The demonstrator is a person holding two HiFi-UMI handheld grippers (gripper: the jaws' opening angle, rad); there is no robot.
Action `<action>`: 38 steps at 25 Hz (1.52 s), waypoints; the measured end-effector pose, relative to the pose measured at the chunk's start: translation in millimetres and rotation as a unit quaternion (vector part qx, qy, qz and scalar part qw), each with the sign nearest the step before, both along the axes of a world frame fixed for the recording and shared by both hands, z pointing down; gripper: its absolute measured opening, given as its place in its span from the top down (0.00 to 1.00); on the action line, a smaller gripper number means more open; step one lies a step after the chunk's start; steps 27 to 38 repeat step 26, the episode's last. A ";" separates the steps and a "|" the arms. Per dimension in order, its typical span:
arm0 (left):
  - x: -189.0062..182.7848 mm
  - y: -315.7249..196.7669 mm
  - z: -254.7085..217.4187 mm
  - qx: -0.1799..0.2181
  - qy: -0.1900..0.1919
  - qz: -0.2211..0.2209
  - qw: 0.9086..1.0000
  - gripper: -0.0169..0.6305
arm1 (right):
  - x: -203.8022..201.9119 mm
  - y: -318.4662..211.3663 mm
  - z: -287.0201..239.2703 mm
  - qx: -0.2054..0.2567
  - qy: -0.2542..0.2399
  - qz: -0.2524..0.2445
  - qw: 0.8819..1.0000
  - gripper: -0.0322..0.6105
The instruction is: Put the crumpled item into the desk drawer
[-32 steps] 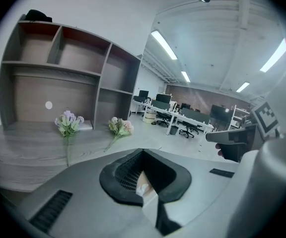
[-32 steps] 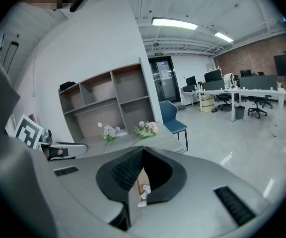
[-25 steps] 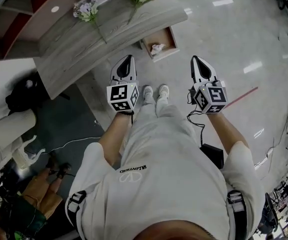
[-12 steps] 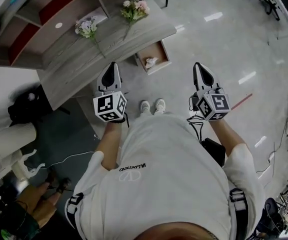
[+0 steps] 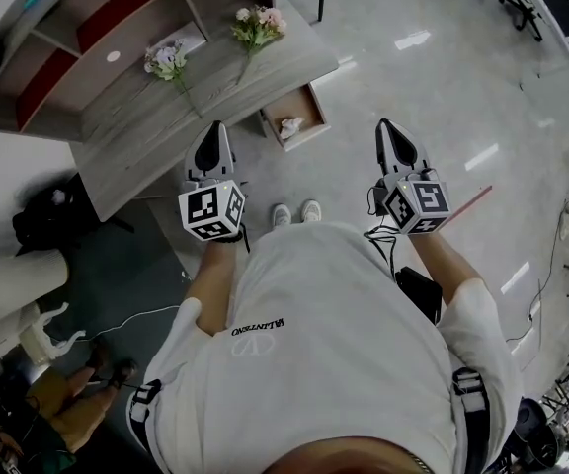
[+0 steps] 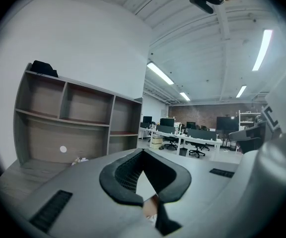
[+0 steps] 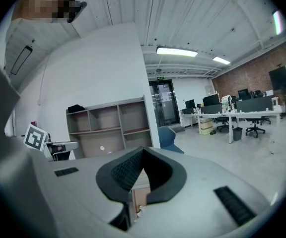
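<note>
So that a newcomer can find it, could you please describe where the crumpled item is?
Start at the long grey wooden desk in front of the shelves. A drawer stands pulled open at its right-hand end. The crumpled item is the small white wad lying inside it, unlike the flowers up on the desktop.

Wht crumpled item [image 5: 289,125], brn drawer [image 5: 302,105], gry woodgrain desk [image 5: 156,126].
</note>
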State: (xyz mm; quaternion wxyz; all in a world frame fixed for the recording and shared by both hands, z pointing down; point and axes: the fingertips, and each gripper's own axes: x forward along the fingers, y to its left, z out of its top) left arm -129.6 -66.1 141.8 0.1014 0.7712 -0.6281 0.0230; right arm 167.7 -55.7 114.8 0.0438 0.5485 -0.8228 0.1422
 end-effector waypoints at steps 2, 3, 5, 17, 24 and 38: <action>1.3 1.5 -0.4 0.000 0.000 0.000 1.000 0.97 | 0.2 1.3 -1.3 0.003 0.002 0.000 1.000 0.95; 2.4 2.2 -0.8 0.000 0.001 0.000 1.000 0.97 | 0.5 2.0 -2.1 0.004 0.003 0.000 1.000 0.95; 4.1 3.4 -1.7 0.000 0.000 0.002 1.000 0.97 | 0.4 3.9 -2.9 0.004 0.003 0.000 1.000 0.95; 7.4 4.5 2.3 -0.005 -0.004 0.011 1.000 0.97 | -1.9 5.5 1.4 0.002 0.003 0.000 1.000 0.95; 10.8 -0.7 5.4 -0.009 -0.003 0.019 1.000 0.97 | -3.7 2.2 2.3 -0.002 0.004 0.003 1.000 0.95; 10.4 -2.2 5.7 -0.009 -0.002 0.021 1.000 0.97 | -5.6 1.4 2.5 -0.002 0.004 0.002 1.000 0.95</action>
